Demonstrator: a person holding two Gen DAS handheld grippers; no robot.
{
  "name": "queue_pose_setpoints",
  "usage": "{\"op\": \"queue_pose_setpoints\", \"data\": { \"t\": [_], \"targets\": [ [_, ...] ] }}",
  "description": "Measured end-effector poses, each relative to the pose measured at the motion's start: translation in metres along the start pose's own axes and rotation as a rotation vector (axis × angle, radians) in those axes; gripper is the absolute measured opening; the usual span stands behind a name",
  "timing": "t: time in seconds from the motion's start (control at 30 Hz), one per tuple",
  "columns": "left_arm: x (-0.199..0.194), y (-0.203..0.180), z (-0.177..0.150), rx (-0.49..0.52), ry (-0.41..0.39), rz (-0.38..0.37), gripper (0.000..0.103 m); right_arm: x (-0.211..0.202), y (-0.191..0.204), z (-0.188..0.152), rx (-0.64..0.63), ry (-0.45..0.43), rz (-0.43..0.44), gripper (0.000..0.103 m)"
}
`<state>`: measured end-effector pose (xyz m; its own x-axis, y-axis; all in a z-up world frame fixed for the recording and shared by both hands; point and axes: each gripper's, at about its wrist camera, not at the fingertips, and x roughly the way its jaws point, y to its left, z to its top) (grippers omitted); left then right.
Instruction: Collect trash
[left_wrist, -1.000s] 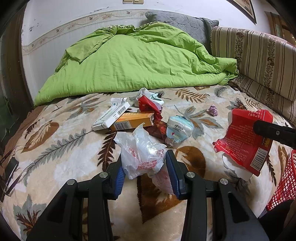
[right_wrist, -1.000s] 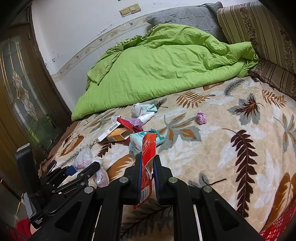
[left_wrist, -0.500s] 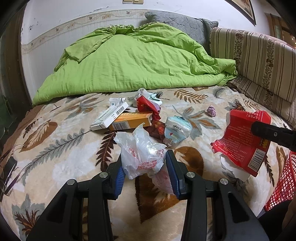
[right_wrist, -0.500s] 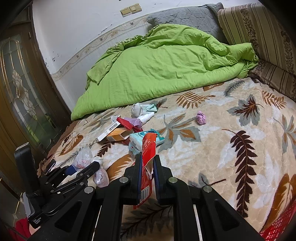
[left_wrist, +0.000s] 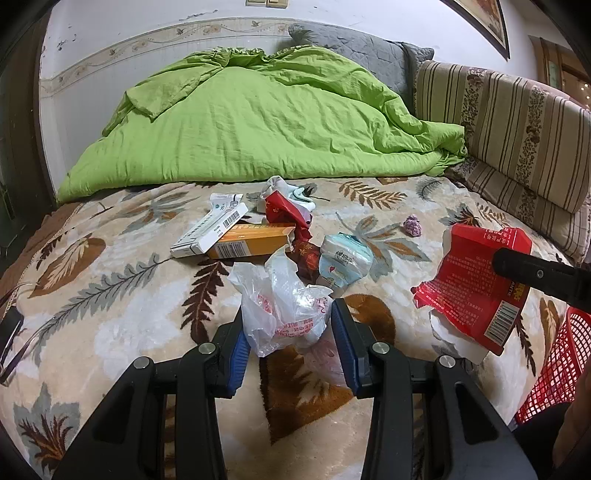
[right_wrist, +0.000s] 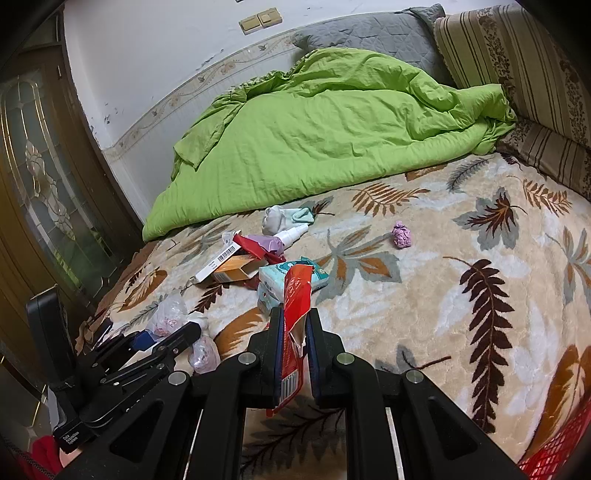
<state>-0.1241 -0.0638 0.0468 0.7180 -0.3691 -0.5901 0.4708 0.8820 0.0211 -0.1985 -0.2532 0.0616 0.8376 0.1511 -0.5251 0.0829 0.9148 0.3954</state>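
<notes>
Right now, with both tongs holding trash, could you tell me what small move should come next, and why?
Probably carry the right tongs, shut on the red wrapper, over the red basket and release. The basket sits just right of the wrapper, and the left tongs grip the plastic bag.

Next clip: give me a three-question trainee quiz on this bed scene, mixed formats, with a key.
1. True or false: the right tongs are shut on the red wrapper.
2. Multiple choice: between the left tongs sits
A. the orange box
B. a clear plastic bag
C. the purple paper ball
3. Fill in: the red mesh basket shows at the ____ edge of the left wrist view.

Key:
1. True.
2. B, the clear plastic bag; the orange box and the purple paper ball lie farther up the leaf-print blanket.
3. Right.
</notes>
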Motion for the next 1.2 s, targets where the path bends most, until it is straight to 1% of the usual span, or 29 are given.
{"op": "queue_pose_setpoints", "data": {
  "t": [0.93,1.2],
  "targets": [
    [0.0007,-0.0027,-0.0005,0.006,0.005,0.004,0.04,-0.0003,0.0013,-0.0001,0.001,-0.001,-0.004,0.012],
    [0.0014,-0.0046,-0.0006,0.015,0.004,0.002,0.04,-0.0033,-0.0043,0.0004,0.006,-0.011,-0.004,0.012]
  ]
}}
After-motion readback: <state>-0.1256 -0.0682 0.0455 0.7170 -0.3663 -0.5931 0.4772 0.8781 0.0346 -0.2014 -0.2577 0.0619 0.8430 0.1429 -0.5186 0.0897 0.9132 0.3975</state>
